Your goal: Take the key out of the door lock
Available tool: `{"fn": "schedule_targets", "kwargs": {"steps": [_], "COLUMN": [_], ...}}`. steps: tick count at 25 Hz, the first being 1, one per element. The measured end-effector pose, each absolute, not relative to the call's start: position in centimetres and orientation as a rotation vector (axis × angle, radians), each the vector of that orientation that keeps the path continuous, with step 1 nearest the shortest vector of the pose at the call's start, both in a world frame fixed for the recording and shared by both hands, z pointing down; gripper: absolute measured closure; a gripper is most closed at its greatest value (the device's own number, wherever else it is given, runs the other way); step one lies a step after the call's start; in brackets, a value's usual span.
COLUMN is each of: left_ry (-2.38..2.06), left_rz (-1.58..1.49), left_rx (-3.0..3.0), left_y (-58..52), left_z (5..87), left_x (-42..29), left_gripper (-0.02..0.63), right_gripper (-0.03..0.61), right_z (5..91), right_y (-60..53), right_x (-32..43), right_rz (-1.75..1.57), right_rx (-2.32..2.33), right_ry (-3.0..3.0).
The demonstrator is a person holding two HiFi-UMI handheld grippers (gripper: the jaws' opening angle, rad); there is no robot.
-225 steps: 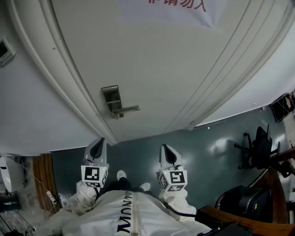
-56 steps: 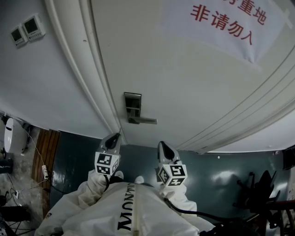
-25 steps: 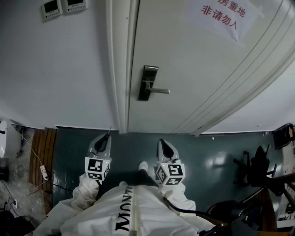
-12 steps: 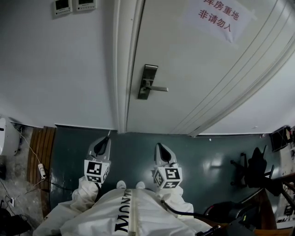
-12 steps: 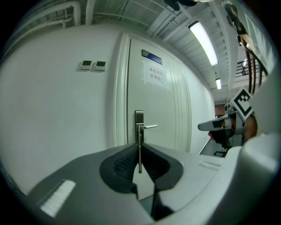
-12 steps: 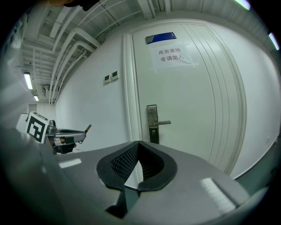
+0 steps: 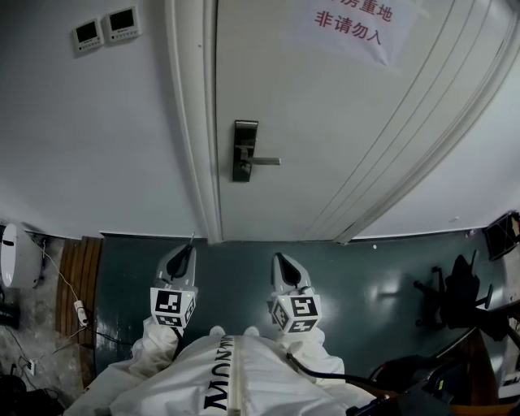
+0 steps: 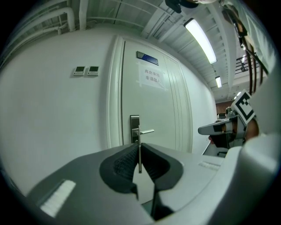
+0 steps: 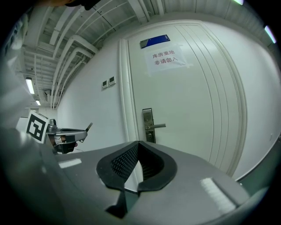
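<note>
The white door's metal lock plate (image 7: 244, 150) with its lever handle (image 7: 265, 161) stands well ahead of both grippers, and I see no key in it. My left gripper (image 7: 189, 249) is held low over the floor, shut on a thin metal key (image 8: 139, 158) that stands edge-on between its pads. The key's tip (image 7: 192, 239) pokes out past the fingertips. My right gripper (image 7: 280, 258) hangs beside it, shut and empty. The left gripper view shows the lock plate (image 8: 135, 129) straight beyond its jaws. In the right gripper view the plate (image 9: 148, 125) is ahead, and the left gripper's key (image 9: 89, 127) shows at left.
Two wall control panels (image 7: 104, 28) sit left of the door frame (image 7: 195, 122). A paper sign (image 7: 351, 24) hangs on the door. An office chair (image 7: 455, 284) stands at the right, a white device (image 7: 10, 256) and cable at the left. The floor (image 7: 236, 260) is dark green.
The head view has swung, so the door and lock sit further left and upright now. Both grippers stay low side by side, the left still shut on the key.
</note>
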State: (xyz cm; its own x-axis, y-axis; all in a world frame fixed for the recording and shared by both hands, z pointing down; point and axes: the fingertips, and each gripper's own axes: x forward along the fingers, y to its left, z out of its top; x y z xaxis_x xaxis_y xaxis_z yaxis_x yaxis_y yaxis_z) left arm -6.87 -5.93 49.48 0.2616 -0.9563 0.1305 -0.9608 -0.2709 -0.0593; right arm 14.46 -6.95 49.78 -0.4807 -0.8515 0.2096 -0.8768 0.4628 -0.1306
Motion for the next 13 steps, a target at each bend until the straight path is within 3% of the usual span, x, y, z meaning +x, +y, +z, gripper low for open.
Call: {"fn": "schedule_targets", "kwargs": {"steps": [13], "left_ry": [-1.889], "left_rz": [0.228], "left_rx": [2.458], "left_y": [-6.04], "left_z": [49.67], "left_x": [-5.9], "left_gripper": [0.591], "right_gripper": [0.578], "right_z": [49.61], "right_y": [-7.14], "right_x": [14.74], "right_rz": [0.316], "right_rx": [1.51], "right_ry": [-2.605]}}
